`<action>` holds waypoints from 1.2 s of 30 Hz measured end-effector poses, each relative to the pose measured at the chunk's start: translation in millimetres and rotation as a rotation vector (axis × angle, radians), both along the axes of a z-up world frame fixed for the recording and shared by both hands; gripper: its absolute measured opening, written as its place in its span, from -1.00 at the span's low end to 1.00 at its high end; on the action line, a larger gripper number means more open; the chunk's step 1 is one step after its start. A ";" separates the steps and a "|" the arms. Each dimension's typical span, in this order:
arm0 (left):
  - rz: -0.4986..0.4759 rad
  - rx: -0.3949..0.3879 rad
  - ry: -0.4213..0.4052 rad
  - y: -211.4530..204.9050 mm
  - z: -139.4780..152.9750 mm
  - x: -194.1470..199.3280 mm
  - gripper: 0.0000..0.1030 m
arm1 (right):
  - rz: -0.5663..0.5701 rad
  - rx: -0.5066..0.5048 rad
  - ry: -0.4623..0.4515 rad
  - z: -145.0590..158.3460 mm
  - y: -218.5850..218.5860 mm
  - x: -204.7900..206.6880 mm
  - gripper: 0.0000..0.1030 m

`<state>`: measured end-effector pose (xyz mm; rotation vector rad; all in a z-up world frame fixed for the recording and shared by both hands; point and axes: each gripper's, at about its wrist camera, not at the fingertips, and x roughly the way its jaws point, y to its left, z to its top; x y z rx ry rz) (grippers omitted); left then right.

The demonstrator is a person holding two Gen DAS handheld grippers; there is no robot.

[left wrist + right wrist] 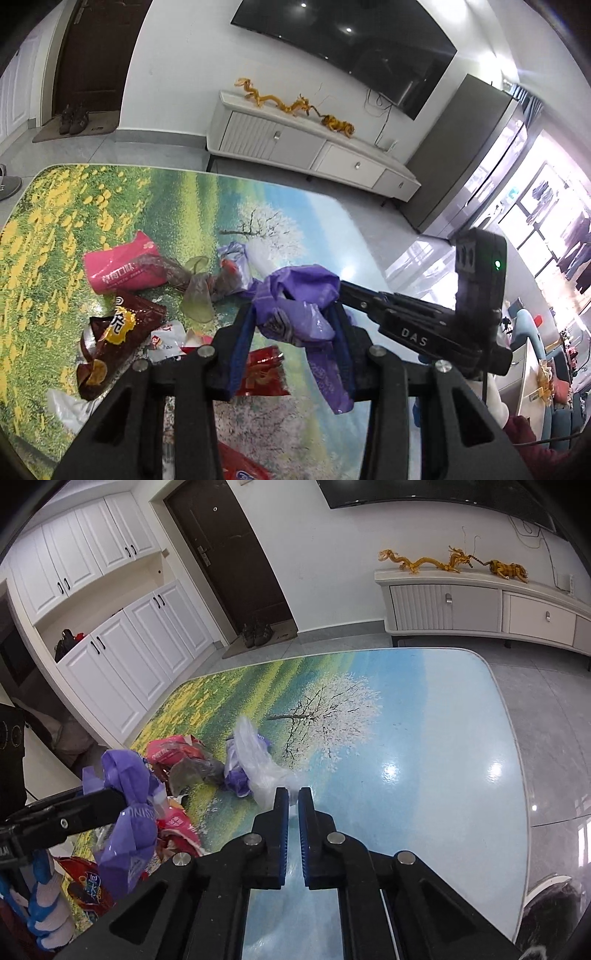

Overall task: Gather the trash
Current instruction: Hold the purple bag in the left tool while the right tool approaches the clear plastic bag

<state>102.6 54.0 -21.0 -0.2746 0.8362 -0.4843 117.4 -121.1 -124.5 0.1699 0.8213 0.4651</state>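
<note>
The left gripper (295, 321) is clenched on a crumpled purple plastic bag (299, 295), thin and glossy, bunched between the blue-padded fingers with a printed tail hanging toward 5 o'clock. In the right wrist view the same bag (127, 812) hangs at 9 o'clock, lifted off the table.

The right gripper (293, 805) has its blue pads drawn nearly together with a narrow slit between them; a corner of a clear plastic bag (258, 764) lies right at the tips, though whether it is actually pinched is hard to tell.

Out from the left claw, toward 10 o'clock, a pink snack packet (118, 269) lies flat on the table (55, 229), whose glossy top carries a printed scene of yellow flowers and a white tree. Beside it sit greyish translucent film scraps (195, 284). At 9 o'clock is a dark brown foil wrapper (110, 332), creased and torn open. A red packet (264, 373) lies just beneath the fingers.

None of the trash sits in any container.
</note>
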 end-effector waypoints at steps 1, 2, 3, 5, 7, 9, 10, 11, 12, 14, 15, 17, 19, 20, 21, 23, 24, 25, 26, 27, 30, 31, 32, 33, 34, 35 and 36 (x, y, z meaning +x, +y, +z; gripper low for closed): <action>0.001 -0.004 -0.004 1.8 2.9 -1.2 -0.25 | -0.005 0.003 -0.006 2.4 -1.8 -4.1 -0.89; 0.003 -0.007 -0.009 2.7 6.0 -3.9 -0.25 | -0.009 0.005 -0.009 4.7 -2.8 -7.6 -0.89; 0.007 -0.011 -0.015 3.8 9.5 -6.7 -0.25 | -0.014 0.007 -0.013 6.8 -4.6 -11.5 -0.89; 0.012 -0.015 -0.027 5.5 15.1 -11.8 -0.25 | -0.024 0.007 -0.024 11.4 -7.8 -18.1 -0.89; 0.014 -0.013 -0.040 5.7 20.7 -16.9 -0.25 | -0.030 0.010 -0.033 15.8 -8.7 -23.2 -0.89; 0.016 -0.016 -0.048 6.9 25.5 -20.3 -0.25 | -0.033 0.013 -0.046 19.9 -9.9 -28.3 -0.90; 0.018 -0.020 -0.050 7.9 27.4 -22.0 -0.25 | -0.036 0.018 -0.054 22.7 -10.6 -31.4 -0.90; 0.019 -0.026 -0.052 8.7 29.7 -23.3 -0.25 | -0.037 0.023 -0.059 25.1 -11.8 -33.6 -0.90; 0.020 -0.032 -0.055 9.2 32.5 -24.4 -0.25 | -0.041 0.028 -0.067 28.2 -12.9 -36.9 -0.91; 0.022 -0.049 -0.059 10.1 37.5 -26.5 -0.25 | -0.045 0.034 -0.078 33.2 -14.5 -42.5 -0.91; 0.021 -0.057 -0.062 10.4 40.8 -28.0 -0.25 | -0.048 0.036 -0.087 36.5 -15.4 -47.1 -0.91; 0.015 -0.064 -0.070 9.2 46.5 -31.4 -0.25 | -0.053 0.042 -0.101 41.6 -18.0 -54.7 -0.91; 0.006 -0.063 -0.080 6.0 50.9 -36.5 -0.25 | -0.061 0.053 -0.115 47.3 -23.2 -62.8 -0.91; 0.001 -0.065 -0.083 4.6 52.6 -38.0 -0.25 | -0.065 0.056 -0.121 49.6 -25.3 -66.2 -0.91; -0.005 -0.071 -0.081 3.1 53.2 -40.7 -0.25 | -0.071 0.060 -0.126 51.9 -27.5 -70.3 -0.91; -0.014 -0.075 -0.070 1.1 50.9 -43.6 -0.25 | -0.078 0.063 -0.130 53.9 -31.0 -75.2 -0.91; -0.017 -0.068 -0.065 -0.5 48.2 -45.6 -0.25 | -0.082 0.064 -0.132 54.1 -32.2 -78.0 -0.91; -0.019 -0.060 -0.059 -1.7 44.9 -47.6 -0.25 | -0.085 0.064 -0.131 53.7 -33.4 -79.6 -0.91; -0.022 -0.054 -0.050 -2.7 40.4 -49.8 -0.25 | -0.088 0.064 -0.129 52.9 -34.3 -80.7 -0.91; -0.025 -0.051 -0.037 -3.1 34.8 -51.9 -0.25 | -0.092 0.064 -0.126 51.2 -35.3 -82.5 -0.91; -0.039 -0.044 -0.003 -1.9 18.4 -56.8 -0.25 | -0.102 0.069 -0.115 45.9 -38.3 -85.6 -0.91; -0.045 -0.035 0.009 -1.5 12.3 -58.7 -0.25 | -0.105 0.070 -0.111 44.4 -38.8 -86.2 -0.91; -0.048 -0.031 0.017 -0.7 9.0 -59.8 -0.25 | -0.107 0.071 -0.109 42.9 -39.4 -86.7 -0.91; -0.053 -0.027 0.028 -0.3 4.3 -61.6 -0.25 | -0.110 0.072 -0.106 41.5 -39.9 -86.7 -0.91; -0.057 -0.019 0.034 0.0 0.3 -63.7 -0.25 | -0.113 0.073 -0.104 40.6 -40.3 -87.0 -0.91; -0.059 -0.010 0.034 0.9 -3.0 -65.1 -0.24 | -0.116 0.074 -0.103 39.9 -40.9 -86.9 -0.91; -0.064 0.004 0.036 0.5 -6.6 -67.3 -0.24 | -0.118 0.076 -0.102 39.4 -41.2 -86.6 -0.91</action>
